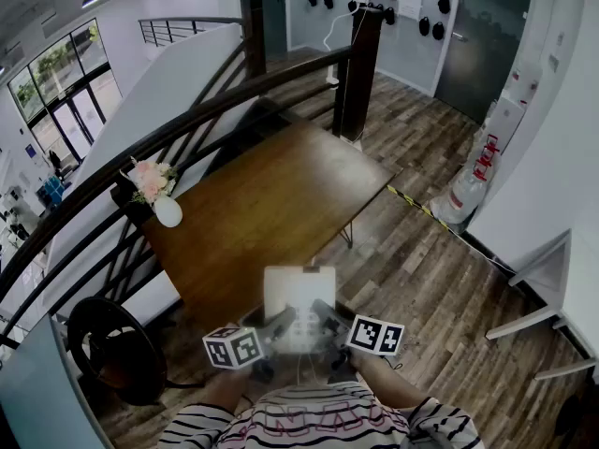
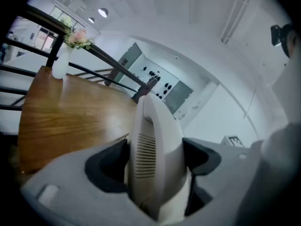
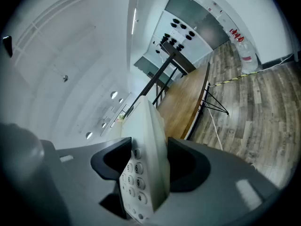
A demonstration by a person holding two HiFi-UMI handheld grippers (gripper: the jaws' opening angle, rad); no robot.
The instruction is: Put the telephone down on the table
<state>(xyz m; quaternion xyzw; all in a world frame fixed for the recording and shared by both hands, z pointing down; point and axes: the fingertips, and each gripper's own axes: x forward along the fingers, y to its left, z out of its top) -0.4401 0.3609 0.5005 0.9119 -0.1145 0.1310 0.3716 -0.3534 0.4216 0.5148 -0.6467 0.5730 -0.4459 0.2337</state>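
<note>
Brown wooden table beside dark stair railing, plank floor.

Office-like loft landing, dark stair railing, wooden table, plank floor

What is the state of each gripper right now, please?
Left gripper: jaws closed on the telephone.
Right gripper: jaws closed on the same telephone, at its keypad side.
</note>
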